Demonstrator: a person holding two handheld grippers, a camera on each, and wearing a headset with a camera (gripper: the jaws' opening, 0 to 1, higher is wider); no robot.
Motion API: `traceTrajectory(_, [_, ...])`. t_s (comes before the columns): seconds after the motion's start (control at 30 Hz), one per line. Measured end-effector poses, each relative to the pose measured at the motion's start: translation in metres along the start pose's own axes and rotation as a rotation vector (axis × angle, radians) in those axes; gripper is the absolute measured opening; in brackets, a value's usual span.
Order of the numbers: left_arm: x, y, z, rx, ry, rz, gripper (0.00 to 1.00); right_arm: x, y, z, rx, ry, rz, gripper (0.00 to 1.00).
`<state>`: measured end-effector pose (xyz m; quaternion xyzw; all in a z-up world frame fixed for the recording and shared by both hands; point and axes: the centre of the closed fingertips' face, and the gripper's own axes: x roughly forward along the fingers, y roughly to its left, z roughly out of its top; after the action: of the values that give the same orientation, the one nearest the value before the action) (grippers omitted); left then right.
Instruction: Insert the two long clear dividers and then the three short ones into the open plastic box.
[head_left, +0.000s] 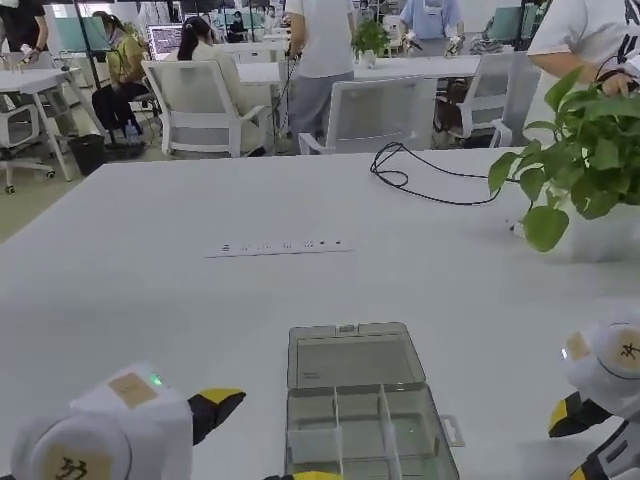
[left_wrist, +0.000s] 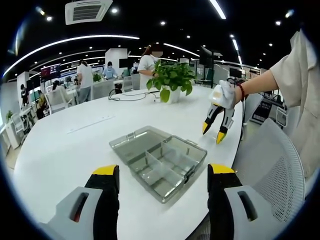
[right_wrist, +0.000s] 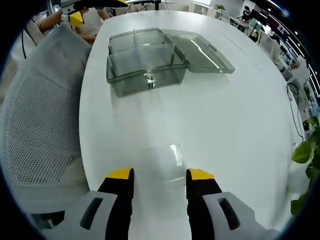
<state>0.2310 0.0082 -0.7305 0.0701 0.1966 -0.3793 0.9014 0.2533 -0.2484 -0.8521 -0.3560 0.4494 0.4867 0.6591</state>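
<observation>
Several dividers already stand in the box at the bench's near edge. Both tools are released and empty: the left gripper faces the box, and the right gripper hovers over a clear divider lying flat near that edge. Next, I judge, I must pinch its rim.

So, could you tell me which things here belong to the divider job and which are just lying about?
Job: plastic box, fitted dividers, loose clear divider, left gripper, right gripper.
Lying about: potted plant, black cable, socket strip, chair.
</observation>
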Motion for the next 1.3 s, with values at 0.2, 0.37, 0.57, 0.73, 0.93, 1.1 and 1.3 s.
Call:
traceTrajectory(0.2, [0.002, -0.002, -0.001, 0.009, 0.007, -0.005, 0.72, 0.002, 0.0, -0.003, -0.025, 0.014, 0.017, 0.42])
traceTrajectory(0.37, [0.003, -0.001, 0.0, 0.011, 0.013, 0.0, 0.72, 0.001, -0.001, -0.003, -0.031, 0.009, 0.028, 0.41])
traceTrajectory(0.57, [0.005, 0.0, 0.001, 0.003, 0.011, 0.0, 0.72, 0.001, -0.002, -0.004, -0.042, 0.007, 0.034, 0.39])
traceTrajectory(0.73, [0.006, 0.001, 0.003, -0.014, 0.004, 0.001, 0.71, 0.001, -0.003, -0.004, -0.03, -0.005, 0.031, 0.34])
traceTrajectory(0.93, [0.007, 0.002, 0.004, -0.007, 0.009, -0.003, 0.71, 0.001, -0.004, -0.004, -0.031, -0.004, 0.028, 0.33])
traceTrajectory(1.1, [0.008, 0.002, 0.005, -0.004, 0.008, -0.008, 0.7, 0.001, -0.004, -0.004, -0.018, -0.001, 0.017, 0.32])
traceTrajectory(1.3, [0.007, 0.002, 0.005, -0.003, 0.008, -0.011, 0.7, -0.005, -0.013, 0.001, -0.019, -0.019, -0.036, 0.32])
